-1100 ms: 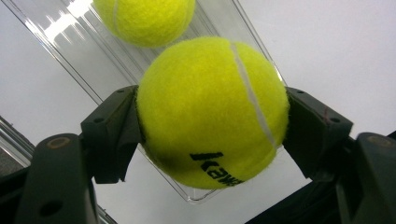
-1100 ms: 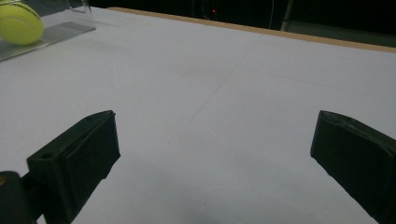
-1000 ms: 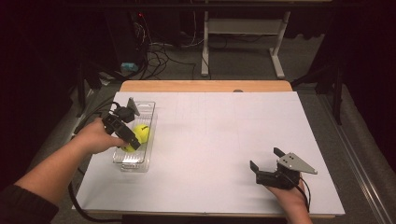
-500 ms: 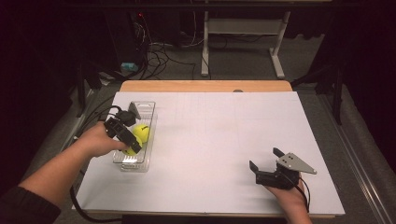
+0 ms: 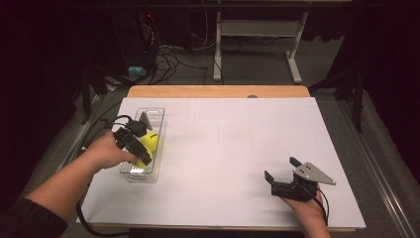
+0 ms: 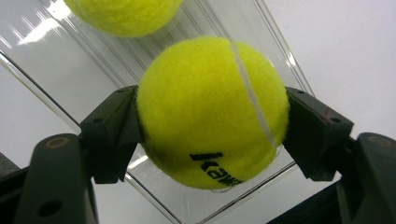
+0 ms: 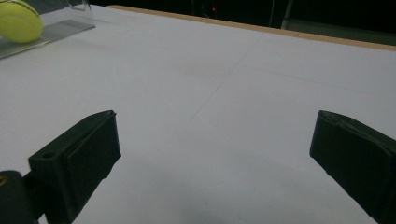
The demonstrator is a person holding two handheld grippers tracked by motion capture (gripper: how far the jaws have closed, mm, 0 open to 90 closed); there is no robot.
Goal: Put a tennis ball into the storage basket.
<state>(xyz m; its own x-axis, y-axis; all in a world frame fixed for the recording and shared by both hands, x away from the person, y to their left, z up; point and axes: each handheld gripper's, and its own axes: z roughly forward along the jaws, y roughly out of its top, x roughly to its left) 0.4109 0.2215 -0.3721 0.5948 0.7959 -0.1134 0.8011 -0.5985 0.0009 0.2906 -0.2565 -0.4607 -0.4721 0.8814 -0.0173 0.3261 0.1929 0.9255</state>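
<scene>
White table, wooden far edge; second ball in tray; cables and desk legs on floor beyond.

The tennis ball is fuzzy yellow felt; its tray clear, glossy ribbed plastic. The table is matt white, edged in bare wood.
</scene>
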